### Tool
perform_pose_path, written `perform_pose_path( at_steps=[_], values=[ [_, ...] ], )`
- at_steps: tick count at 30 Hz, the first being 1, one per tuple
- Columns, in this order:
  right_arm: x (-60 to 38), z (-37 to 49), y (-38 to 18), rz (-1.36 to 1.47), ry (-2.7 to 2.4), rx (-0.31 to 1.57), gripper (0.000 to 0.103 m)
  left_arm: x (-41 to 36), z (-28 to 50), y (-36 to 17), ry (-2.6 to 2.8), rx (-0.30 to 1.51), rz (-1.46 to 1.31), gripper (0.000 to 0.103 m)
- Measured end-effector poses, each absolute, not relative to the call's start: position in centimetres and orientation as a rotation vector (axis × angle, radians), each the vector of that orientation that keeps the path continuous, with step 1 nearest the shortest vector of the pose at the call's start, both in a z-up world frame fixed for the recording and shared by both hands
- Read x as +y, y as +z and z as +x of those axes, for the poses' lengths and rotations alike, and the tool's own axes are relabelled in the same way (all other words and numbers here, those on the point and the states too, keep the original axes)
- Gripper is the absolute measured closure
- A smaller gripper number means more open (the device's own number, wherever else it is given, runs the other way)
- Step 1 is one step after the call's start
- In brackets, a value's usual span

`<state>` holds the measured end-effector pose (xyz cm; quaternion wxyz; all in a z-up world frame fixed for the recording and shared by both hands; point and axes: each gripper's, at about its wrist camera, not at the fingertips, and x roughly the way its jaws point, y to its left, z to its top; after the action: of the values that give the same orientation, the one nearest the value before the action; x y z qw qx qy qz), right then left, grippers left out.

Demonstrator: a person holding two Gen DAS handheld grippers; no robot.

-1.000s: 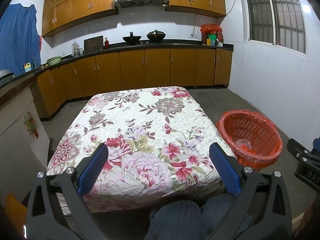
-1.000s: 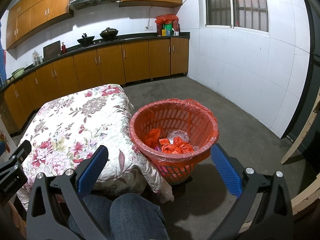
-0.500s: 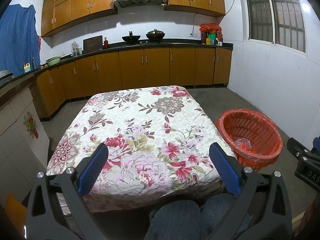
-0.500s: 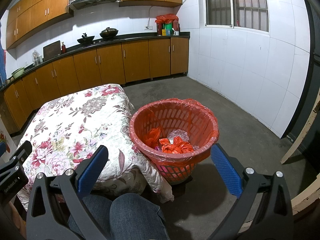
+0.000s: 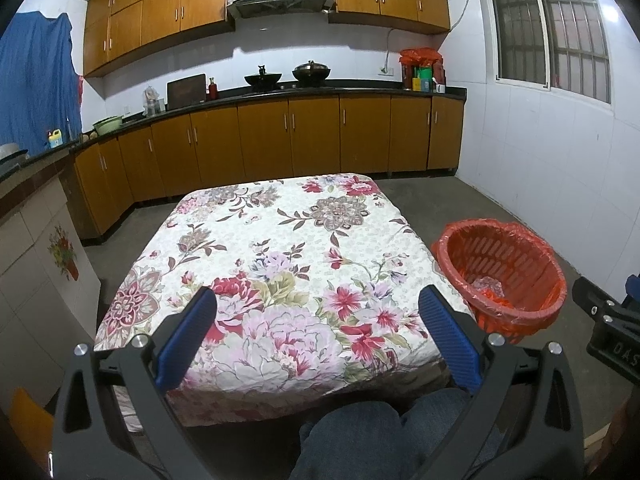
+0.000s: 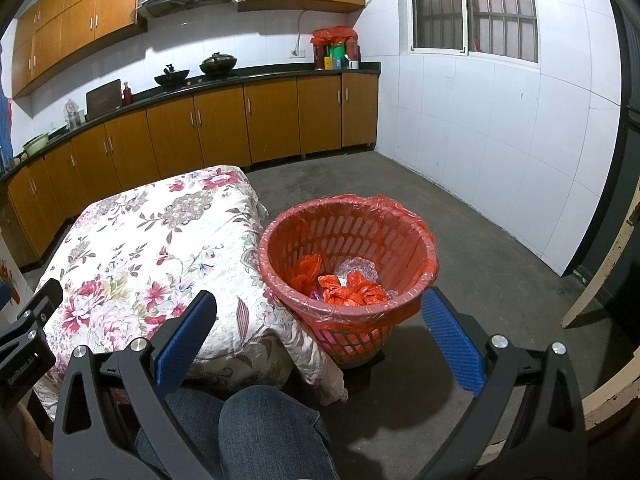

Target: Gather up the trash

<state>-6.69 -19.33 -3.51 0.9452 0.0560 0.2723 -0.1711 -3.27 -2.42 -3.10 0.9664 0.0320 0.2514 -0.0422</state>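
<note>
Trash: crumpled orange and clear plastic inside red lined basket; both grippers spread, empty.

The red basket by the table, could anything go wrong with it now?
Maybe. The red basket stands right against the hanging edge of the flowered cloth, so tugging the cloth could tip it. Its thin liner bag is only folded over the rim and might slip in or tear if pinched. Crumpled orange bags lie loose inside and could spill out. Both the left gripper and right gripper are open and empty.
</note>
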Motion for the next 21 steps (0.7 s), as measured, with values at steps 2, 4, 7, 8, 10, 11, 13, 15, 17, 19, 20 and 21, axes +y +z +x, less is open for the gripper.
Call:
perform_pose_path(
  at_steps=[2, 4, 7, 8, 10, 11, 13, 15, 17, 19, 20, 21],
  values=[
    [-19.34, -6.69, -3.51, 0.114, -0.349, 0.556, 0.002, -2.35, -3.07, -2.91, -0.087, 0.51, 0.064, 0.004],
    [-19.35, -6.71, -3.5, 0.115, -0.348, 0.556, 0.002, -2.38, -3.03, -2.9, -0.086, 0.51, 0.063, 0.004],
    [-19.37, -6.67, -3.44, 0.114, -0.349, 0.556, 0.002, -2.41, -3.2, -2.99, -0.087, 0.513, 0.061, 0.004],
    [-19.37, -6.71, -3.46, 0.115, -0.348, 0.556, 0.002, -2.39, -3.12, -2.88, -0.088, 0.514, 0.06, 0.004],
    [-19.4, -6.63, -3.39, 0.115, -0.349, 0.557, 0.002, -2.4, -3.17, -2.87, -0.087, 0.513, 0.061, 0.004],
    [-19.39, -6.69, -3.41, 0.114, -0.349, 0.557, 0.002, -2.41, -3.26, -2.89, -0.088, 0.513, 0.062, 0.004],
    [-19.36, -6.73, -3.54, 0.114, -0.349, 0.558, 0.002, -2.39, -3.06, -2.83, -0.088, 0.514, 0.061, 0.004],
    [-19.4, -6.64, -3.47, 0.114, -0.349, 0.558, 0.002, -2.39, -3.06, -2.83, -0.088, 0.514, 0.061, 0.004],
    [-19.35, -6.77, -3.56, 0.115, -0.348, 0.558, 0.002, -2.4, -3.13, -2.84, -0.087, 0.515, 0.061, 0.004],
    [-19.32, -6.82, -3.6, 0.114, -0.348, 0.558, 0.002, -2.42, -3.16, -2.84, -0.087, 0.515, 0.061, 0.004],
    [-19.36, -6.75, -3.56, 0.115, -0.348, 0.558, 0.002, -2.43, -3.18, -2.84, -0.087, 0.515, 0.061, 0.004],
    [-19.34, -6.8, -3.61, 0.115, -0.348, 0.558, 0.002, -2.42, -3.18, -2.85, -0.087, 0.515, 0.062, 0.004]
  ],
)
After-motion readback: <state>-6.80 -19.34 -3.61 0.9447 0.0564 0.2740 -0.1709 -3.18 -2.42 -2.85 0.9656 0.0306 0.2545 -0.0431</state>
